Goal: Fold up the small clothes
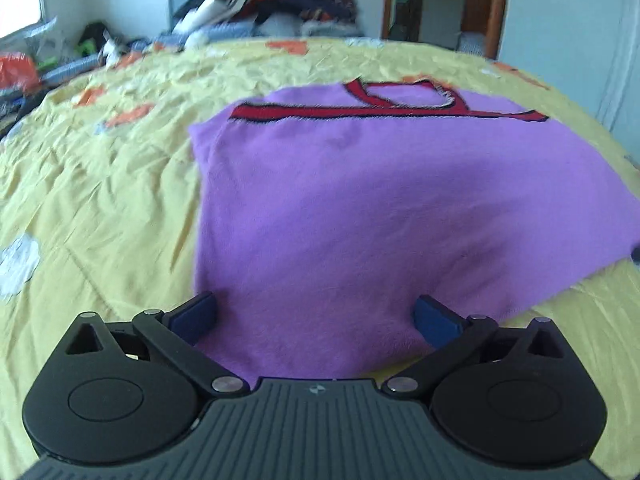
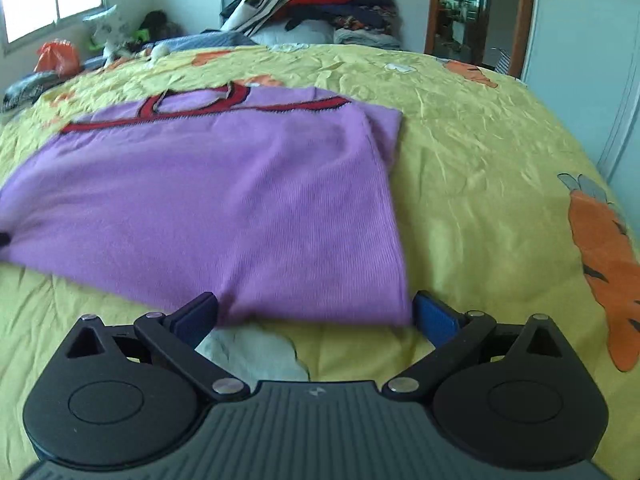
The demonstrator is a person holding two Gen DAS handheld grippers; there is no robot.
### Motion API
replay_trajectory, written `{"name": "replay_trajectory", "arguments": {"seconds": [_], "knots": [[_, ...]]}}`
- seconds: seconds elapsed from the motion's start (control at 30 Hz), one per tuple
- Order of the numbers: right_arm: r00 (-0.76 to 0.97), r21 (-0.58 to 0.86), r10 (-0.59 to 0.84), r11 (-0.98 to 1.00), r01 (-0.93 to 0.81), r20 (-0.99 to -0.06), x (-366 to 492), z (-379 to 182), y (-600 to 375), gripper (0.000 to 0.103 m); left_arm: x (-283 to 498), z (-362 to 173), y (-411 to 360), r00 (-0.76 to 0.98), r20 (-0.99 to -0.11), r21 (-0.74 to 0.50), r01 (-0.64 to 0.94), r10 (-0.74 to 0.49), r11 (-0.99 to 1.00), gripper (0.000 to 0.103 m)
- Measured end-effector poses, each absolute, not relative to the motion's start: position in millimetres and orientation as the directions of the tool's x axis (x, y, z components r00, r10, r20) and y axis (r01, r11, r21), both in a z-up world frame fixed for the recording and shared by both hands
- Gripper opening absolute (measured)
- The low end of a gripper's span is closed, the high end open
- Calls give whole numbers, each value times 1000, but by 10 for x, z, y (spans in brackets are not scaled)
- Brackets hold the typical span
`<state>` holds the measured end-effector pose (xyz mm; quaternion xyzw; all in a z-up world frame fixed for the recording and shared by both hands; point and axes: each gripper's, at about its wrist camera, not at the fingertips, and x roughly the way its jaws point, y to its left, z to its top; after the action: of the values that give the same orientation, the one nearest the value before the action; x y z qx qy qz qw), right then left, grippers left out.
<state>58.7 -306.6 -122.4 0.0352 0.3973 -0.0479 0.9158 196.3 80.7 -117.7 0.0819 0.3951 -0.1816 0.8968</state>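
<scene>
I am looking at a purple sweater (image 1: 360, 200) lying flat on the yellow bedspread (image 1: 100, 200), its red trim at the far end. My left gripper (image 1: 316, 316) is spreading its jaws wide at the sweater's near edge, with purple cloth between its blue pads (image 1: 434, 320), not pinched. My right gripper (image 2: 316, 314) is spreading wide too, at the sweater's near right corner. Far behind the sweater, a pile of clothes (image 2: 320, 4) is sitting.
</scene>
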Motion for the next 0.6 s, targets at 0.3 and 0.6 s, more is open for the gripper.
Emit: {"name": "replay_trajectory", "arguments": {"seconds": [0.3,0.6], "knots": [[822,41,-70,993,113,-565,1325,-905,-2952,103,2008,-921,221,674,-670,22,438,-312,899,103],[733,54,-31,994,91,-680,2013,-1274,-3234,103,2088,-1285,420,667,-667,-8,437,-331,899,103]]}}
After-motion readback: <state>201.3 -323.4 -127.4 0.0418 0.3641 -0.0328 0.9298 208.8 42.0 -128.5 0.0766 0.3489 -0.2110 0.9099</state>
